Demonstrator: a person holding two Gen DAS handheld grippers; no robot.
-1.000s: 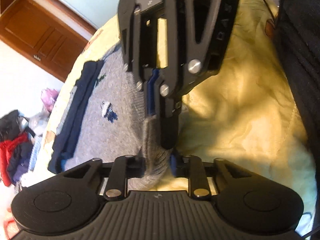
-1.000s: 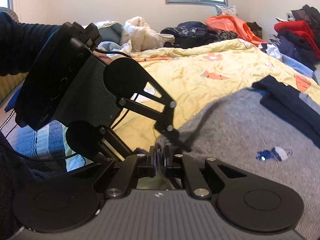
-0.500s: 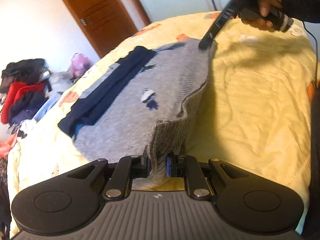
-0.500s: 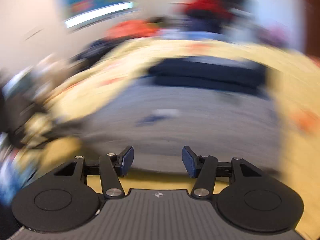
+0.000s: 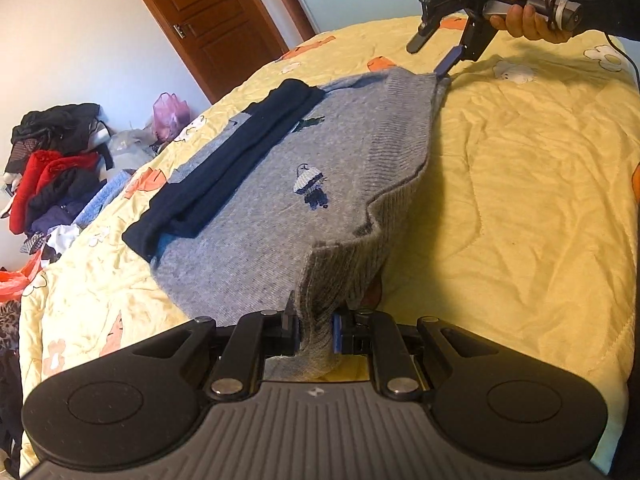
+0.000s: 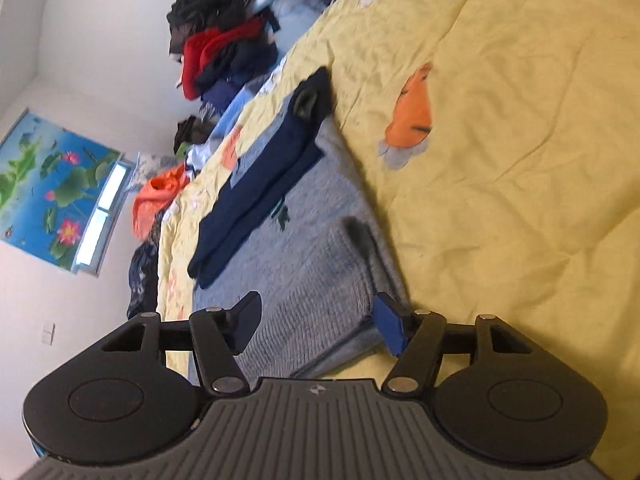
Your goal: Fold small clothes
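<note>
A small grey knit sweater (image 5: 280,200) with navy sleeves (image 5: 236,160) folded across it lies on the yellow quilt (image 5: 520,180). My left gripper (image 5: 314,330) is shut on the near corner of its ribbed hem and lifts it a little. My right gripper (image 5: 434,54) is open at the far hem corner, one blue pad touching the edge. In the right wrist view the right gripper (image 6: 318,322) stands open over the ribbed hem (image 6: 320,320), with the sweater (image 6: 296,256) and navy sleeves (image 6: 260,196) beyond.
Piles of clothes (image 5: 52,168) lie beyond the bed's left side, with a pink bag (image 5: 170,110) and a wooden door (image 5: 208,20) behind. The right wrist view shows clothes piles (image 6: 224,48) and a lotus poster (image 6: 48,184) on the wall.
My right gripper let go of the hem beside the left gripper, opened, and swung away to the far hem corner. The left gripper stays shut on the near corner.
</note>
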